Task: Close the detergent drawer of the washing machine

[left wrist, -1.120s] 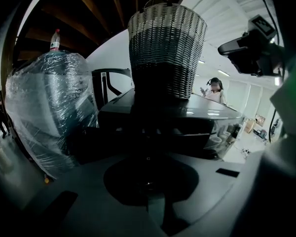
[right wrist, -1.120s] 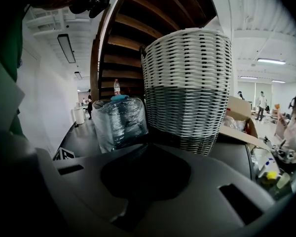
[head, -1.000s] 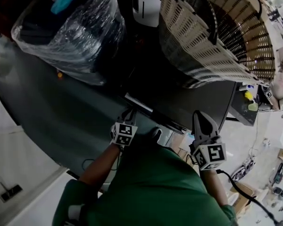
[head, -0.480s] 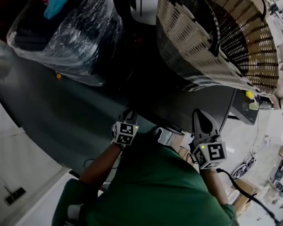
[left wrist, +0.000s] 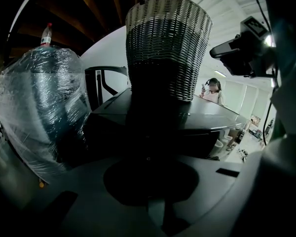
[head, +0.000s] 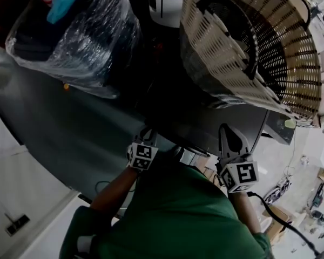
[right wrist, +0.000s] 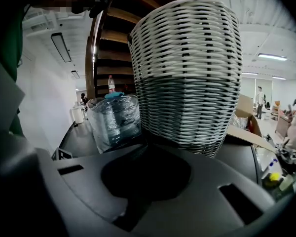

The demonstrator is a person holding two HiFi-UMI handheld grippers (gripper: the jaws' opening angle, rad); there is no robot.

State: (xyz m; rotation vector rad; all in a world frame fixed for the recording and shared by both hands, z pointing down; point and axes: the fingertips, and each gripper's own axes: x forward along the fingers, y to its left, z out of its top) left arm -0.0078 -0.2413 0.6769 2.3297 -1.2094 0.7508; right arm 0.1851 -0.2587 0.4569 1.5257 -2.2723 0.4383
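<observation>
The dark washing machine top (head: pixel 205 117) fills the middle of the head view. Its front edge runs just ahead of both grippers. No drawer sticks out past that edge; the front panel is hidden from above except for a pale patch (head: pixel 188 156). My left gripper (head: pixel 146 135) has its tips against the machine's front edge, jaws together, holding nothing. In the left gripper view the left gripper (left wrist: pixel 155 132) is only a dark shape before the machine. My right gripper (head: pixel 228 131) rests shut at the front edge further right, empty; the right gripper (right wrist: pixel 150 152) points at the basket.
A large woven laundry basket (head: pixel 243 42) stands on the machine top. A bundle wrapped in clear plastic (head: pixel 81 36) stands to the left on the dark floor. A cardboard box (right wrist: pixel 244 112) and small items lie to the right. A person (left wrist: pixel 212 90) stands far off.
A pale strip that stuck out at the machine's front edge beside the left gripper one second ago is gone. The left gripper has edged forward to the edge; the right has hardly moved.
</observation>
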